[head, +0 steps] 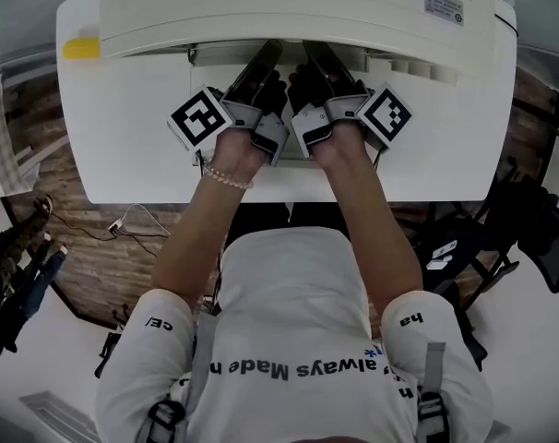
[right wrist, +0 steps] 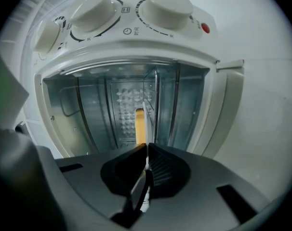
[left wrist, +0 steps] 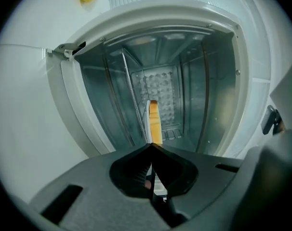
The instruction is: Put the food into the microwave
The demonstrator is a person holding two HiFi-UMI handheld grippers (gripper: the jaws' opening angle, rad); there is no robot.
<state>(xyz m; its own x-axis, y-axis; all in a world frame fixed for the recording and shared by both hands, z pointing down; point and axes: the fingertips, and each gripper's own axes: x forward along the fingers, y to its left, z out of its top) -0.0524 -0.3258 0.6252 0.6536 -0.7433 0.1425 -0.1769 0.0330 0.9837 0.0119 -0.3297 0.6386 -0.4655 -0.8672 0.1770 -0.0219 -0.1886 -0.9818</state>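
Head view – microwave (head: 298, 12): a cream case on a white table (head: 123, 137), its opening facing the person.
Head view – left gripper (head: 266, 55): it points forward, its tips under the front edge of the case, marker cube on the outer side.
Head view – right gripper (head: 318, 55): just beside the left one, reaching into the same opening.
Head view – yellow block (head: 80, 47): on the table at the microwave's left corner, well apart from both grippers.

Left gripper view – left gripper (left wrist: 152, 146): the jaws are pressed onto the rim of a thin white plate (left wrist: 147, 121), which is seen edge-on.
Left gripper view – food (left wrist: 155, 121): an orange strip lying against the plate, inside the metal cavity (left wrist: 204, 90) and short of the dimpled back wall.

Right gripper view – right gripper (right wrist: 146, 148): the jaws pinch the plate (right wrist: 148, 110) by its edge.
Right gripper view – food (right wrist: 140, 125): an orange-yellow strip on the plate's left face, within the cavity (right wrist: 88, 109) between the ribbed side walls.
Right gripper view – controls: 2 large white dials (right wrist: 167, 6) and a red button (right wrist: 205, 28) on the panel beside the opening.
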